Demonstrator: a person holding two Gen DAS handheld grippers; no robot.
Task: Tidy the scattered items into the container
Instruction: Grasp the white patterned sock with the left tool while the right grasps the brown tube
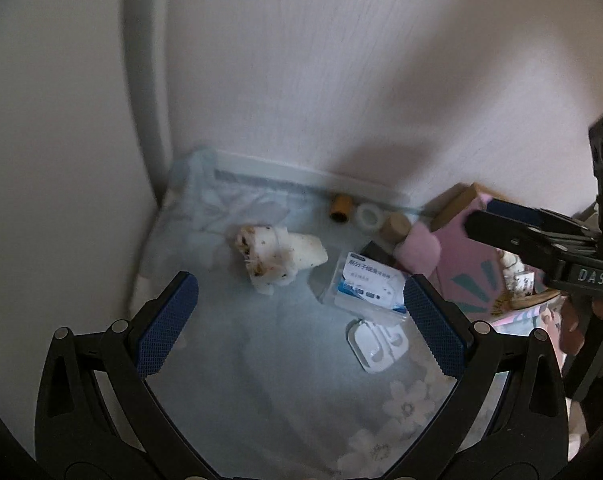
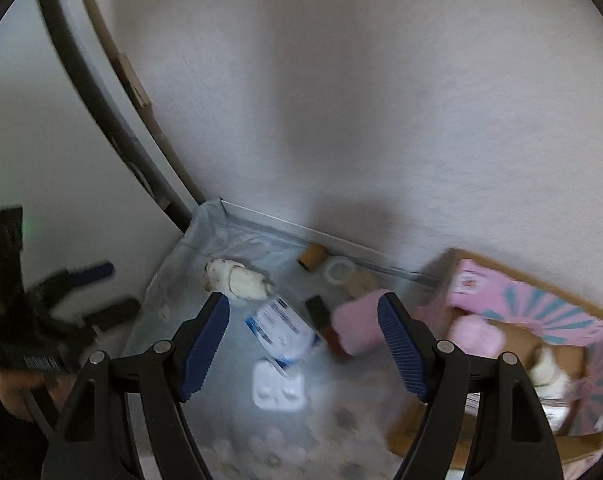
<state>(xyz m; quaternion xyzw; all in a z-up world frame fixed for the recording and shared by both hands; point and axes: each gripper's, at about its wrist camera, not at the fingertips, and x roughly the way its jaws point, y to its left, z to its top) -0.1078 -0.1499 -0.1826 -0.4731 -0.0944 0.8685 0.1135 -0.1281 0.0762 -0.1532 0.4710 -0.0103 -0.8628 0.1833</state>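
Scattered on a pale blue floral cloth [image 1: 261,360] lie a speckled white cloth roll [image 1: 277,256] [image 2: 237,278], a blue-and-white packet [image 1: 365,284] [image 2: 281,328], a white plastic piece [image 1: 377,344] [image 2: 277,386] and a pink sponge [image 2: 357,326]. The pink patterned box [image 2: 541,316] [image 1: 473,256] stands open at the right. My left gripper [image 1: 301,320] hangs open above the cloth between roll and packet. My right gripper [image 2: 303,324] [image 1: 477,216] is open and empty over the packet and sponge, beside the box.
A brown roll [image 2: 311,256], a clear tape ring [image 2: 341,270] and a tan roll [image 2: 361,282] line the back wall. A small black item [image 2: 317,308] lies by the sponge. The box holds a pink pad [image 2: 477,336] and a white bundle [image 2: 549,368]. Walls close in behind and to the left.
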